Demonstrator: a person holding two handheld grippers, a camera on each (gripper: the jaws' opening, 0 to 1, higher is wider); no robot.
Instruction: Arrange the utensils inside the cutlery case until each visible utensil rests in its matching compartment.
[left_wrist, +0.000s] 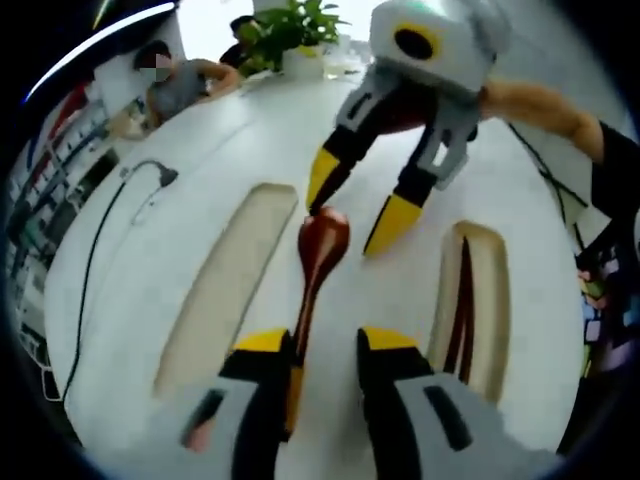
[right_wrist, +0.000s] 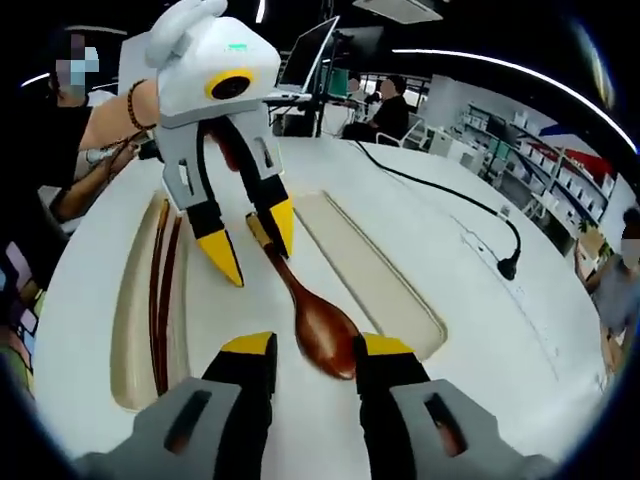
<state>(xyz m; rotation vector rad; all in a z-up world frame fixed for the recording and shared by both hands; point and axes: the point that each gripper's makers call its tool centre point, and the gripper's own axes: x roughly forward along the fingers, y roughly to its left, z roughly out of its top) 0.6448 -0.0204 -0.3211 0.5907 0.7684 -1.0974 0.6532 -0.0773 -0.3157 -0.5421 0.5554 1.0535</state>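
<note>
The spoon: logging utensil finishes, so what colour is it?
Glossy reddish-brown, like lacquered wood. The spoon shows best in the right gripper view.
</note>
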